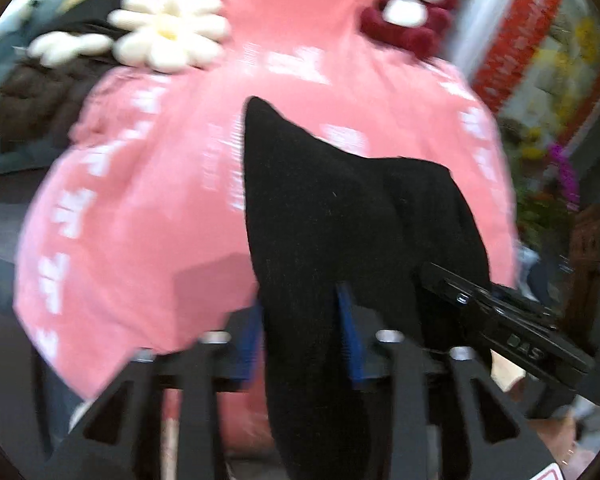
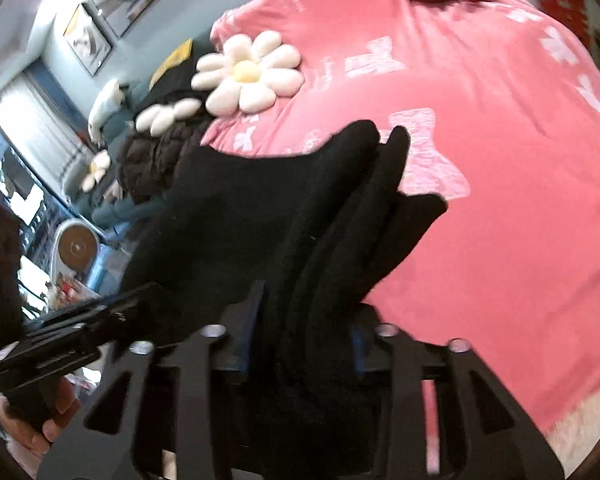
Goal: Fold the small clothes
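A small black knit garment (image 1: 320,208) hangs in the air over a pink blanket (image 1: 148,208). My left gripper (image 1: 300,320) is shut on one end of it, with cloth filling the gap between the blue pads. My right gripper (image 2: 304,332) is shut on the other end of the black garment (image 2: 300,208), which bunches in thick folds. In the left wrist view the right gripper (image 1: 512,320) reaches in from the right. In the right wrist view the left gripper (image 2: 60,340) shows at lower left.
The pink blanket (image 2: 480,200) with white bows covers the bed. A white daisy cushion (image 1: 168,28) and a dark red plush toy (image 1: 412,12) lie at its far side. A dark brown jacket (image 2: 152,160) lies by a second daisy cushion (image 2: 248,74).
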